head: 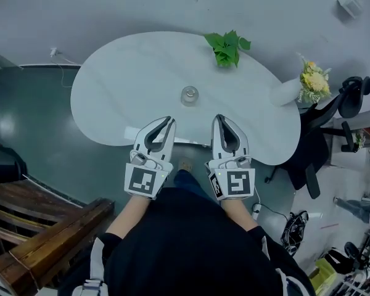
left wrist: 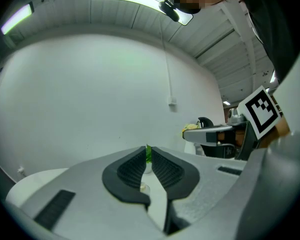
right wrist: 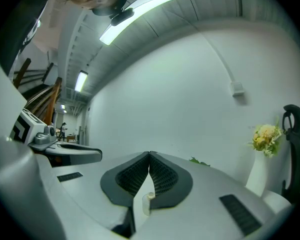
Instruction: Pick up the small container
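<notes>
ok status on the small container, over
Left gripper shut, empty. Right gripper shut, empty. Small container upright mid table, untouched, ahead of both. Nothing in between.

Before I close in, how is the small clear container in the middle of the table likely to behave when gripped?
The small container looks clear and glossy, so probably rigid but slippery and perhaps breakable. It seems round, so it may twist or slide on the smooth white table if pushed off-centre. Small, likely light.
</notes>
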The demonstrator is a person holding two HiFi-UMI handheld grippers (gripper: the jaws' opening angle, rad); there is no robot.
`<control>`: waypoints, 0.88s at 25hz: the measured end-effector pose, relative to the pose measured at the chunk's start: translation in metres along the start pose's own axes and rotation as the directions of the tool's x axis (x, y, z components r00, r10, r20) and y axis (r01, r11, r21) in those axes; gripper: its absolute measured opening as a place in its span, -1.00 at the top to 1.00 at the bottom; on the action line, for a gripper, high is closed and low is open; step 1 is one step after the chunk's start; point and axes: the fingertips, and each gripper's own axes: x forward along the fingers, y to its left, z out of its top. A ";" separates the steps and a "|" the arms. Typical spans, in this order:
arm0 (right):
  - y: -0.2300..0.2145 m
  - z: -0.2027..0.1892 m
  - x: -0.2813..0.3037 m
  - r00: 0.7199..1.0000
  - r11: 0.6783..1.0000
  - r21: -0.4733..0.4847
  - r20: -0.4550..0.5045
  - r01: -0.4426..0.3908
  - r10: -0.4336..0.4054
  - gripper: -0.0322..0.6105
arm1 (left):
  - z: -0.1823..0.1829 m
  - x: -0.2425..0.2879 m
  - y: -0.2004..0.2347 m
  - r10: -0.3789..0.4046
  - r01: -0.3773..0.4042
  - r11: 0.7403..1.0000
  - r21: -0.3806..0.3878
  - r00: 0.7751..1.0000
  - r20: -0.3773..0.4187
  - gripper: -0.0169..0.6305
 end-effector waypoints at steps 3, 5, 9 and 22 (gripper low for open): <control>-0.007 -0.006 0.012 0.999 0.999 0.003 -0.005 -0.032 0.033 0.83 | -0.006 0.013 0.004 0.012 -0.012 1.000 -0.002 1.000 -0.007 0.65; -0.009 -0.010 0.019 0.999 0.999 0.003 -0.009 -0.052 0.052 0.83 | -0.010 0.019 0.006 0.018 -0.018 1.000 -0.005 1.000 -0.011 0.55; -0.014 -0.019 0.029 0.998 0.998 0.008 -0.020 -0.066 0.066 0.83 | -0.021 0.031 0.009 0.004 -0.004 1.000 -0.003 1.000 -0.031 0.38; -0.032 -0.043 0.043 0.999 1.000 0.011 -0.049 -0.016 0.017 0.83 | -0.058 0.074 0.017 -0.064 0.064 0.998 0.005 0.996 -0.070 0.10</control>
